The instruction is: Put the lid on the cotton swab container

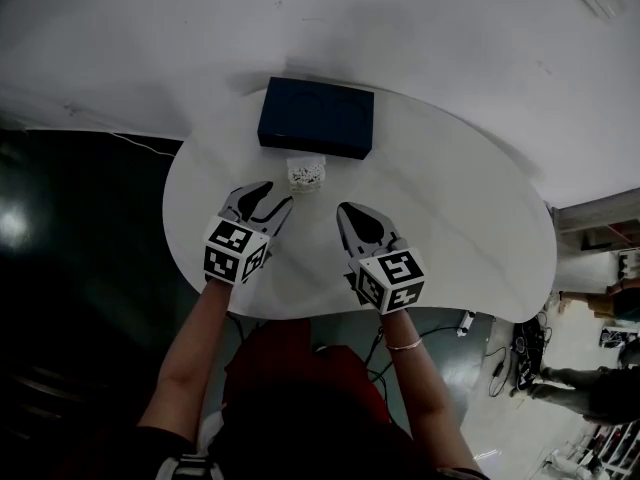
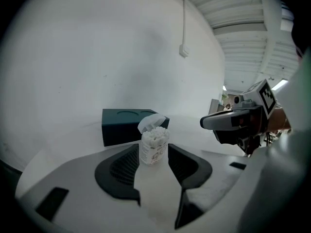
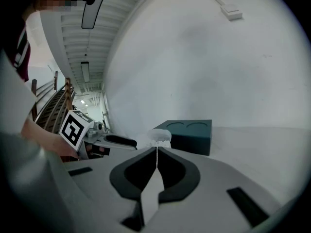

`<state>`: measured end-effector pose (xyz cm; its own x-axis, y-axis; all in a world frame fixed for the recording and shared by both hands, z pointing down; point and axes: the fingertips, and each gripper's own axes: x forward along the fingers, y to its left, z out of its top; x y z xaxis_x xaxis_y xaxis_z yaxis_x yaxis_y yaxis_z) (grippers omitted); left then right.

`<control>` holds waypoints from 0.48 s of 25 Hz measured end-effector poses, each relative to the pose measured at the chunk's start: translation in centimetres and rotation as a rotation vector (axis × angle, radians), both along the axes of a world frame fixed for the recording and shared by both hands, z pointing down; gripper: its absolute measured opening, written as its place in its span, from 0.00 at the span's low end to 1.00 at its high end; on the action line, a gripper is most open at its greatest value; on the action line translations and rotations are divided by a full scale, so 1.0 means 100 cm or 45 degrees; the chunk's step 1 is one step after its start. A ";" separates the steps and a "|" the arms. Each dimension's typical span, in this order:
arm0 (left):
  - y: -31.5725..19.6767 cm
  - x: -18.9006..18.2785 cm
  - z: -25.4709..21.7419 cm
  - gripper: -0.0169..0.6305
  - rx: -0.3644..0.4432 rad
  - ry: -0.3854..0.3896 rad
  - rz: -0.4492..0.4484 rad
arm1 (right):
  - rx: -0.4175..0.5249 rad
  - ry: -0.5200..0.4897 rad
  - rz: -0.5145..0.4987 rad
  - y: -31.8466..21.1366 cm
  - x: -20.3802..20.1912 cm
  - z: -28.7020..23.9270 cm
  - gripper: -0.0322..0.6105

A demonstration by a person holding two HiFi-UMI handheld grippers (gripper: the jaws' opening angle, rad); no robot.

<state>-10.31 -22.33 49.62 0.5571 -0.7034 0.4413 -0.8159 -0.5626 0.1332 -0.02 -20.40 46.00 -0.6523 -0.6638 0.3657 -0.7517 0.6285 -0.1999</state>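
Needs lid (image 2: 150,122) of cotton swab container (image 2: 154,148) shut yet; has left hand-held gripper (image 1: 277,194) released facing it, right hand-held gripper (image 1: 347,210) clenched, empty.

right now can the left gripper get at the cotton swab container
Probably yes: the left gripper has its jaws apart, and the cotton swab container stands upright just ahead of them, nothing in between.

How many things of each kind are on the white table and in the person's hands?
Cotton swab container: 1
Dark blue box: 1
Tools: 2, the left tool and the right tool
Total: 4
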 end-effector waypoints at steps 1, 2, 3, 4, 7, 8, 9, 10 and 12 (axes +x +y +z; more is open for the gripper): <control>-0.002 0.001 0.003 0.29 -0.008 -0.003 0.011 | -0.001 0.001 0.001 -0.003 -0.001 0.000 0.08; -0.004 0.001 0.006 0.29 -0.014 -0.005 0.022 | -0.001 0.003 0.002 -0.005 -0.003 -0.001 0.08; -0.007 0.002 0.008 0.31 -0.021 -0.007 0.032 | 0.000 0.006 0.002 -0.008 -0.005 -0.002 0.08; -0.009 0.003 0.011 0.32 -0.028 -0.010 0.043 | 0.000 0.009 0.001 -0.010 -0.006 -0.002 0.08; -0.015 0.006 0.018 0.34 -0.048 -0.018 0.078 | -0.005 0.020 0.000 -0.015 -0.008 0.000 0.08; -0.017 0.007 0.021 0.35 -0.053 -0.024 0.091 | -0.008 0.023 0.001 -0.017 -0.008 0.001 0.08; -0.019 0.009 0.023 0.36 -0.057 -0.031 0.106 | -0.012 0.027 0.002 -0.018 -0.008 0.003 0.08; -0.020 0.010 0.025 0.37 -0.060 -0.039 0.121 | -0.016 0.030 0.004 -0.020 -0.007 0.005 0.08; -0.024 0.015 0.028 0.39 -0.063 -0.059 0.151 | -0.027 0.036 0.012 -0.023 -0.005 0.007 0.08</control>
